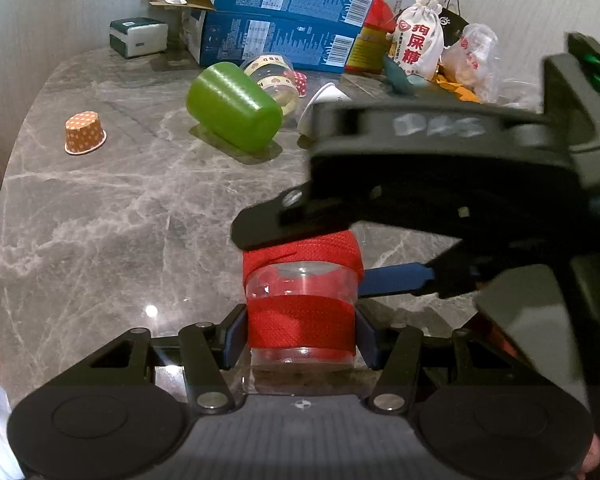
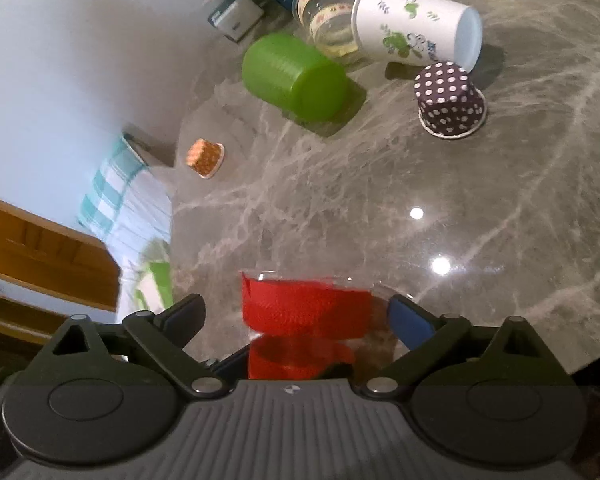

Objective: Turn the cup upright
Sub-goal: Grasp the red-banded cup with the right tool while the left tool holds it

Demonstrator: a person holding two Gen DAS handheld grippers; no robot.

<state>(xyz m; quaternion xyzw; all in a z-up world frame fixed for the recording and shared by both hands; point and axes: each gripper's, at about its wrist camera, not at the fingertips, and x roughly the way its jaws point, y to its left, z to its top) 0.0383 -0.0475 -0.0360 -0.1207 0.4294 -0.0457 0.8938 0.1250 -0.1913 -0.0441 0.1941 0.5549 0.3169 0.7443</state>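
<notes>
Held cup: a clear plastic cup wrapped in red woven tape (image 1: 302, 312) is sitting between the left gripper's (image 1: 300, 338) blue-padded fingers (image 1: 234, 340), which are pressing its sides just above the grey marble tabletop (image 1: 100, 220).
Other tool: the black right gripper (image 1: 380, 248) is reaching in from the right, one finger lying over the far end of the cup and a blue-padded finger (image 1: 398, 280) showing beside it; whether they are touching is unclear.
Tipped cups: a green plastic cup (image 1: 232, 106) is lying on its side farther back, with a clear taped jar (image 1: 274, 80) lying just behind it.
Left side: an orange polka-dot paper cup (image 1: 85, 133) is standing upside down, well apart.
Back edge: blue cardboard boxes (image 1: 276, 20) are stacking up against the wall, with a white drawstring pouch (image 1: 418, 40) sitting to their right.
</notes>
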